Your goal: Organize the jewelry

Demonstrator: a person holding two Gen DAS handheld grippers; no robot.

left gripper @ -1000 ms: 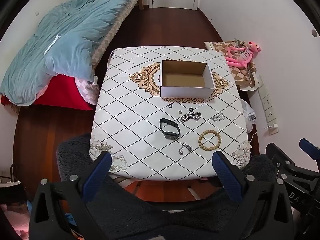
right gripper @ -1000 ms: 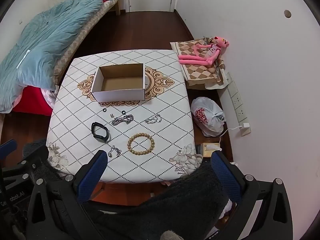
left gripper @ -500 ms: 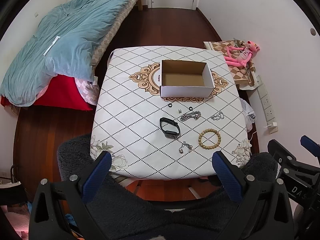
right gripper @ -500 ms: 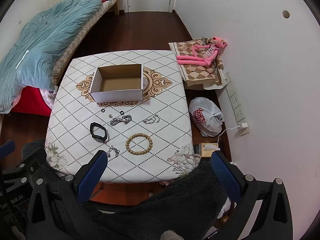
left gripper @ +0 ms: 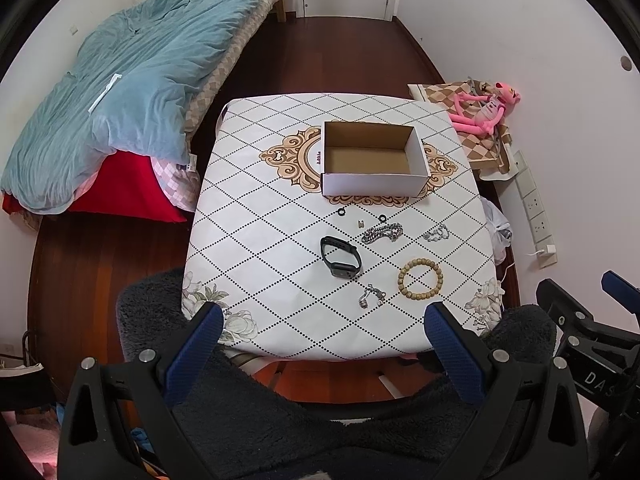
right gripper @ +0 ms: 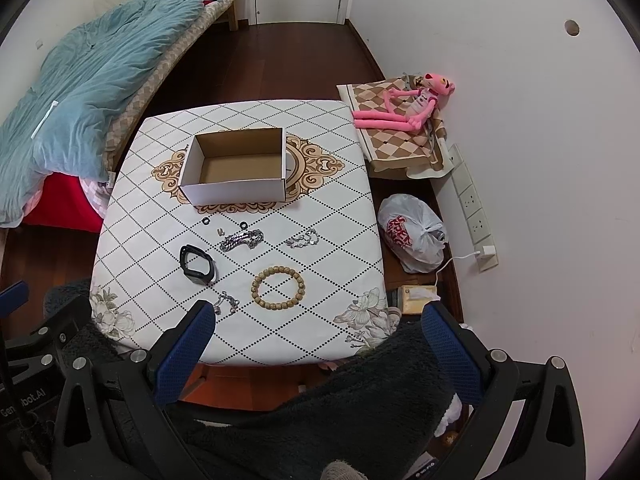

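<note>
I held both grippers, left [left gripper: 320, 344] and right [right gripper: 316, 340], fingers spread wide and empty, above the bench's [left gripper: 260, 208] near edge; the bead bracelet [right gripper: 278, 287] lay just ahead.

The right gripper [right gripper: 318, 320] is drifting very slightly to its own right above the near edge of the table [right gripper: 152, 184]. In its wrist view the cardboard box [right gripper: 236, 194], the black watch band [right gripper: 198, 266] and the plastic bag [right gripper: 412, 236] on the floor are sliding a touch toward the left of the frame compared with a second ago, while the wooden bead bracelet [right gripper: 278, 287] is also edging a little lower. From the left wrist camera, the right gripper's black body is showing marginally higher and farther right than a second earlier.
</note>
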